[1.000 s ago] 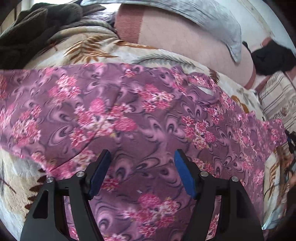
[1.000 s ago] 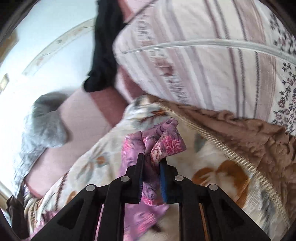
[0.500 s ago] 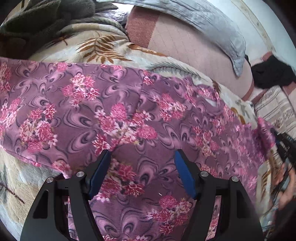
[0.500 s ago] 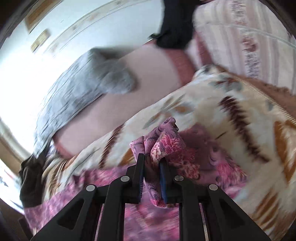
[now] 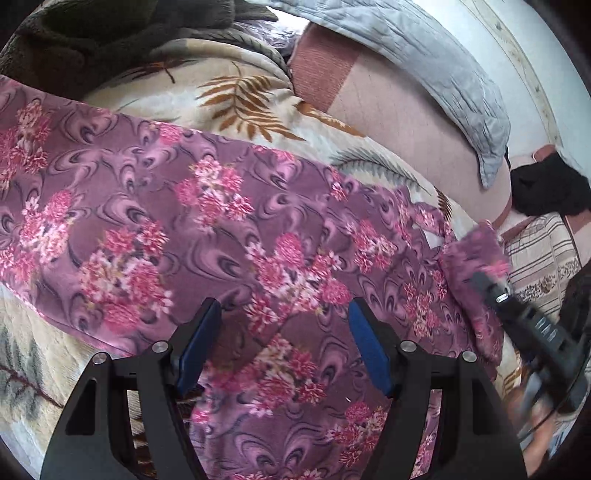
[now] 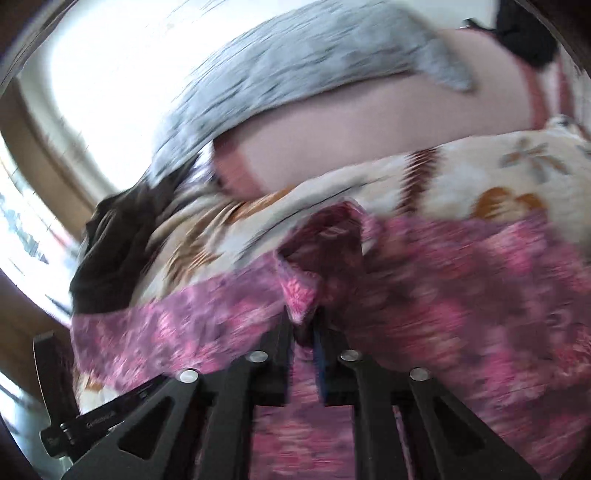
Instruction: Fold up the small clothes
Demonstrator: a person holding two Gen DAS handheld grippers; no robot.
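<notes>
A purple garment with pink flowers (image 5: 221,221) lies spread over the bed. My left gripper (image 5: 284,306) hovers low over its near part, jaws open wide, nothing clamped between the blue pads. My right gripper (image 6: 303,317) grips a bunched corner of the same garment (image 6: 461,295), and its jaws are closing tighter on the cloth. In the left wrist view the right gripper (image 5: 495,291) shows at the right edge, with that corner lifted and folded back over the cloth. The right wrist view is heavily blurred.
The garment rests on a cream blanket with a leaf print (image 5: 240,99). Behind it are a pink cushion (image 5: 388,122), a grey quilt (image 5: 424,55) and a dark heap of clothes (image 5: 92,33). A black item (image 5: 546,192) and a striped pillow (image 5: 543,251) sit at the right.
My right gripper has swept fast across the bed toward the left gripper, carrying the garment's corner over the spread cloth. The left gripper has drifted a little over the garment and stayed open.
</notes>
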